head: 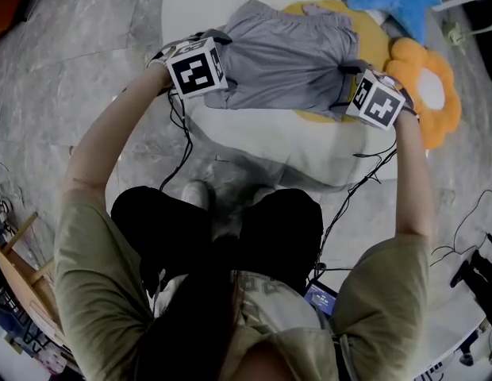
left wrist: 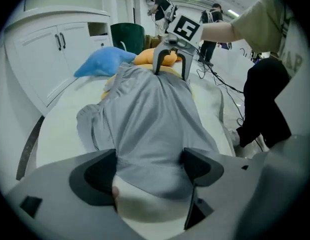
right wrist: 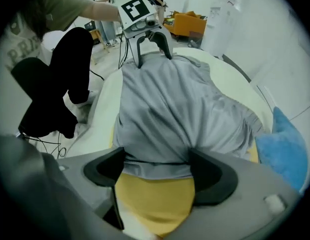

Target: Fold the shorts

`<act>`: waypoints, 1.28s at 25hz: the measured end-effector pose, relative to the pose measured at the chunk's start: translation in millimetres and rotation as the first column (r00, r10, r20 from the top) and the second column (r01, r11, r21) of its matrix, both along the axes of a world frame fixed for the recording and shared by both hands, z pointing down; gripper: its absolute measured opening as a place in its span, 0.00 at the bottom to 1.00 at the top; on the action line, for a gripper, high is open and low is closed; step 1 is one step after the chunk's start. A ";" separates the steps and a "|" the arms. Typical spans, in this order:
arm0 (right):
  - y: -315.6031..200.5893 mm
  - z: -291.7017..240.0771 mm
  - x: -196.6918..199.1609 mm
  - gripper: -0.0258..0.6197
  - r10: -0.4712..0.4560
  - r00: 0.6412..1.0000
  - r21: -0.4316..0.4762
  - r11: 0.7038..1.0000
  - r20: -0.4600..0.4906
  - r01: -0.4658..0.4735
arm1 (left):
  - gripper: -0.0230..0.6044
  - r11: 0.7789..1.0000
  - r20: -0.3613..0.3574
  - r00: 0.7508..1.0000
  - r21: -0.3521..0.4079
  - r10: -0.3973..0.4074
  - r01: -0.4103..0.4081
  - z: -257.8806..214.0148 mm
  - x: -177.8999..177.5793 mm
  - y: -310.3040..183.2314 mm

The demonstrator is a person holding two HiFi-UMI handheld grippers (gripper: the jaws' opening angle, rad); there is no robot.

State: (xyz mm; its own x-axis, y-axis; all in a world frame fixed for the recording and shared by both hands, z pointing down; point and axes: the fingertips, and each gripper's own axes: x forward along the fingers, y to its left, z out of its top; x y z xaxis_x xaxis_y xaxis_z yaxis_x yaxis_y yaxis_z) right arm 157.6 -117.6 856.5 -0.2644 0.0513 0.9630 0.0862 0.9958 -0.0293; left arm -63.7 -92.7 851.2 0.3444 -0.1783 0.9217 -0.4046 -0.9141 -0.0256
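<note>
— How far along is the folding?

— Barely begun, I'd say. The shorts lie spread out on the white pad, one end draped over the yellow flower cushion. I see no fold in them yet, so the whole job is left.

— And the tongs?

— Both stand wide. The left gripper has the near edge of the grey cloth between its jaws, but the pads aren't pinching it. The right gripper straddles the hem at the opposite end the same way, yellow cushion showing under it.

— The arms?

— Both are stretched forward over the pad, one at each end of the shorts, tongs pointing steeply down. It looks set for pinching both ends.
</note>
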 end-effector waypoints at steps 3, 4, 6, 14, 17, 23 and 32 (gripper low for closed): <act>-3.1 8.6 10.6 0.67 0.032 0.999 0.035 0.999 -0.018 -0.032 | 0.69 0.999 -0.007 0.999 0.003 -0.039 0.039 2.0 -2.7 -0.8; -3.8 9.7 12.3 0.67 0.046 0.999 0.040 0.998 -0.013 -0.045 | 0.69 0.999 -0.002 0.999 0.009 -0.044 0.044 1.9 -3.0 -0.6; -4.9 8.7 10.2 0.67 0.075 0.997 0.038 0.996 0.005 -0.075 | 0.69 0.998 0.004 0.999 0.020 -0.053 0.053 0.6 -4.2 -0.9; -7.4 -69.7 -24.5 0.67 0.289 0.848 -0.014 0.949 0.444 -0.316 | 0.69 0.962 -0.319 0.926 0.114 -0.202 0.250 -76.8 14.0 -7.1; -19.8 -125.2 -27.7 0.67 0.386 0.583 -0.043 0.857 0.715 -0.514 | 0.69 0.905 -0.490 0.832 0.178 -0.260 0.387 -119.4 14.8 -7.3; -22.2 -223.3 -10.8 0.67 0.290 0.138 -0.074 0.615 0.947 -0.785 | 0.69 0.680 -0.738 0.621 0.315 -0.264 0.662 -213.2 -1.7 -15.7; 39.3 -401.0 -1.9 0.60 0.236 0.023 -0.061 0.342 0.971 -0.938 | 0.55 0.413 -0.848 0.466 0.341 -0.252 0.844 -381.3 -17.7 30.9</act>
State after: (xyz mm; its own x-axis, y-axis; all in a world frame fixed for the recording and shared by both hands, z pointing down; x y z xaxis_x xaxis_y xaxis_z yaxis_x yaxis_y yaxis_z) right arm 155.7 -78.2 455.5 -0.3878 -0.9209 -0.0390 -0.9217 0.3875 0.0158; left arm -81.4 -61.8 469.9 0.2540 -0.9670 0.0207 -0.9671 -0.2535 0.0213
